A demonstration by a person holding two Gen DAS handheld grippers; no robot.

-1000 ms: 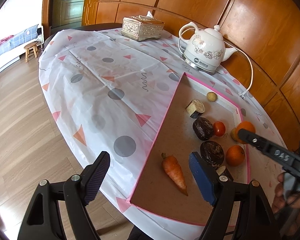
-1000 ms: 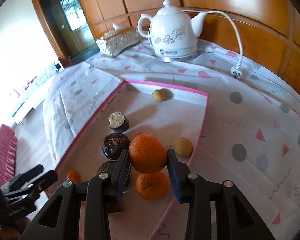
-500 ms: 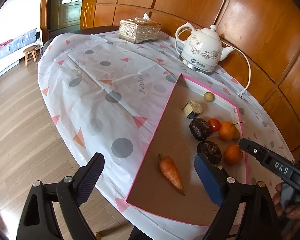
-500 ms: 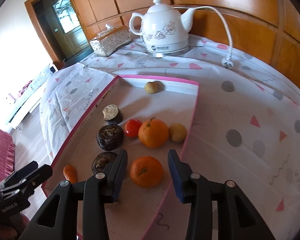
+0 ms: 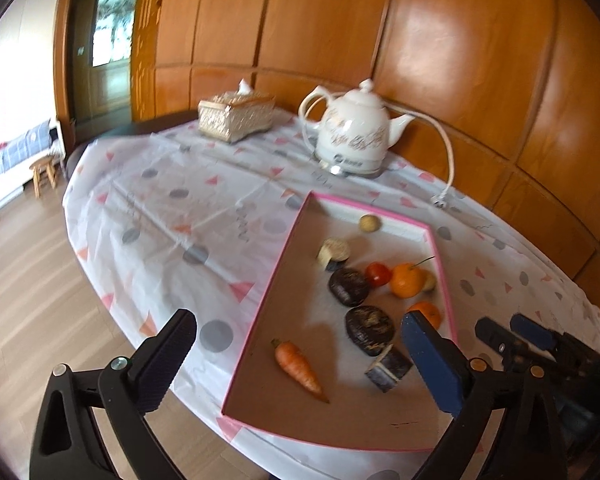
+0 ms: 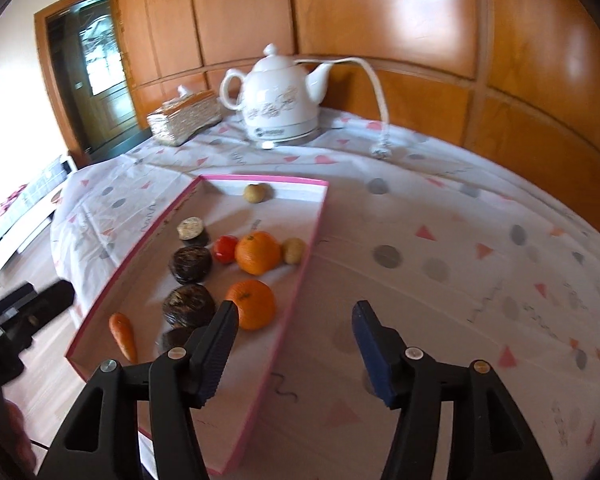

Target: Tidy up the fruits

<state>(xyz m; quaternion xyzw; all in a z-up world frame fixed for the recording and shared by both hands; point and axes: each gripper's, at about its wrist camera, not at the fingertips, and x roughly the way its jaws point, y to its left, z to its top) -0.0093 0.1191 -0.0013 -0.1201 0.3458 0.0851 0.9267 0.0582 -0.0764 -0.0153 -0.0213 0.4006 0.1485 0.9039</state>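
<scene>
Both your claws are spreading with nothing between them, left claw (image 5: pixel 296 356) and right claw (image 6: pixel 294 344) above the cloth-covered bench (image 6: pixel 440 248), oranges (image 6: pixel 258 252) in the pink tray (image 6: pixel 318 220) ahead, wood-panelled wall (image 6: pixel 380 20) beyond.

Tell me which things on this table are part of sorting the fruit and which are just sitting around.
Part of the job: pink-rimmed tray, two oranges, tomato, carrot, dark round fruits, small tan fruits.

Just lying about: white kettle with its cord, tissue box, patterned tablecloth.
</scene>
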